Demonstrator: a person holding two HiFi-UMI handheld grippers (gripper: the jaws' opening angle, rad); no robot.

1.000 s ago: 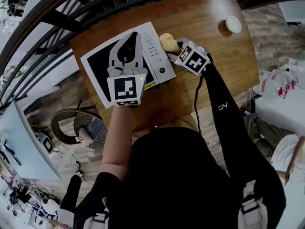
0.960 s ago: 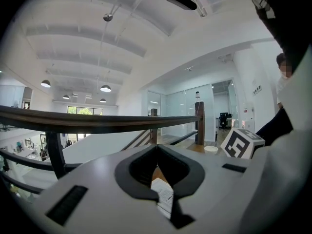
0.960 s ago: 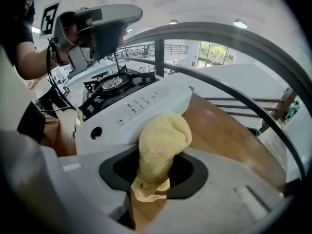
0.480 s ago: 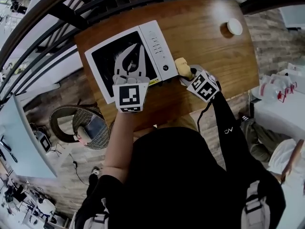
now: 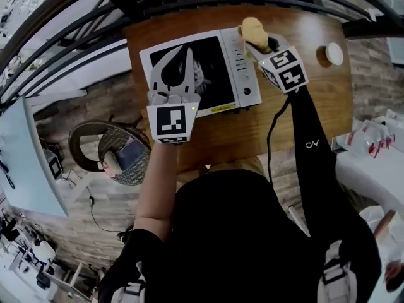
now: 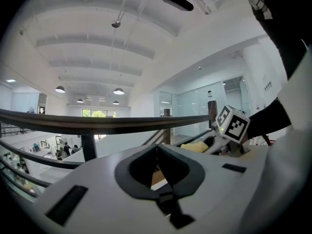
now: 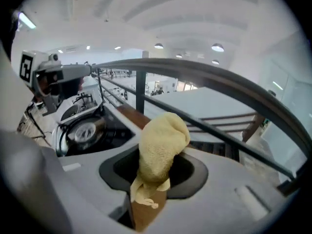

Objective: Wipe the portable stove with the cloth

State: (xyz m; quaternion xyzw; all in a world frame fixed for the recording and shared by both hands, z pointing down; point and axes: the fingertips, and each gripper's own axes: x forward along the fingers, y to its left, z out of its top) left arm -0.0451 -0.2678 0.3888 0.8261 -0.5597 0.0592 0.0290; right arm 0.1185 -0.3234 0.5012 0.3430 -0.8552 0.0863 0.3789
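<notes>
Wiping step in hand. Clamps cloth point(image 5: 253, 28) in right tool point(image 5: 257, 38) at far right corner of stove point(image 5: 243, 74) on worktop point(image 5: 297, 109). Holds left tool point(image 5: 186, 51), jaws together and empty, over burner area. Next, probably: press cloth down, draw along control panel.

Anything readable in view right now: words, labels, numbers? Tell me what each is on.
Nothing reads cleanly.
Stove control panel and yellow front label: print too small.
Sleeve logo: too blurred.
Left gripper and right gripper cubes: square markers, no words.
Cloth: blank.
</notes>
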